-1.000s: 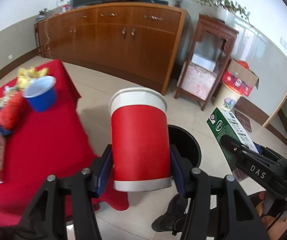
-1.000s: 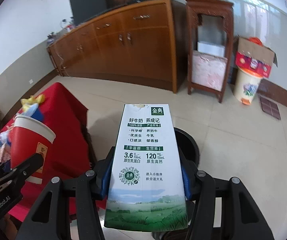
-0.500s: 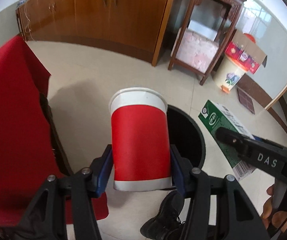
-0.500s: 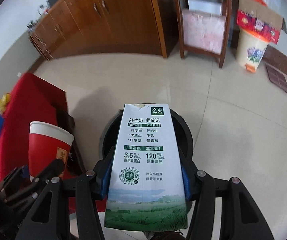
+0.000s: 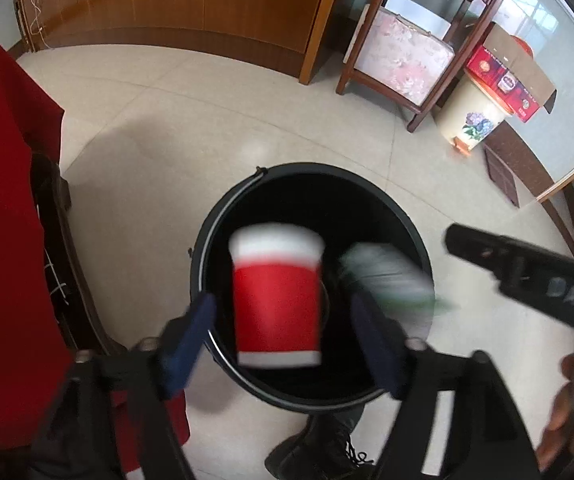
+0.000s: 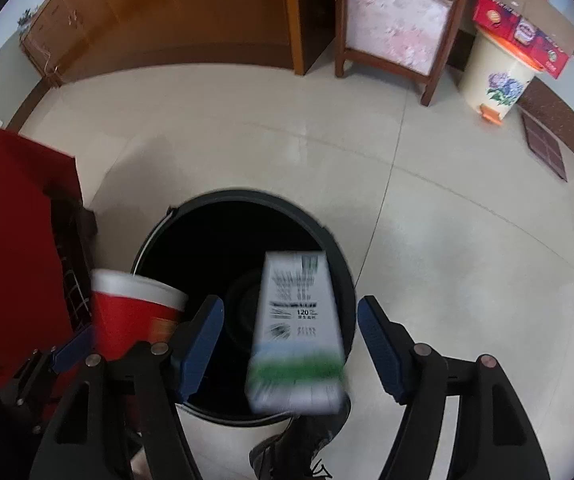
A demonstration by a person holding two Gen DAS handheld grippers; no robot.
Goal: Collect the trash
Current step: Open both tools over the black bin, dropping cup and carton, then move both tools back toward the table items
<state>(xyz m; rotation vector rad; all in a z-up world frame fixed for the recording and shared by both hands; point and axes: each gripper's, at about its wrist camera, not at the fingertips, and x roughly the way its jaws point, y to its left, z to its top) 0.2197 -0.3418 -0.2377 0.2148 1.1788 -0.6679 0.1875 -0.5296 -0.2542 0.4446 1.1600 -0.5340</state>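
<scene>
Overhead, both grippers' jaws are opening above a black bin (image 5: pixel 223 216); left gripper (image 5: pixel 287 332) frees a red cup (image 5: pixel 277 304); right gripper (image 6: pixel 289 344) frees a milk carton (image 6: pixel 297 328).

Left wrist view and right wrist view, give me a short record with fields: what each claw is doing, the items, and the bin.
left claw: jaws opening, pads clear of the red paper cup with white rim
right claw: jaws opening, pads clear of the white and green milk carton
items: both blurred, loose above the bin mouth
bin: round black plastic bucket on the beige tiled floor
</scene>
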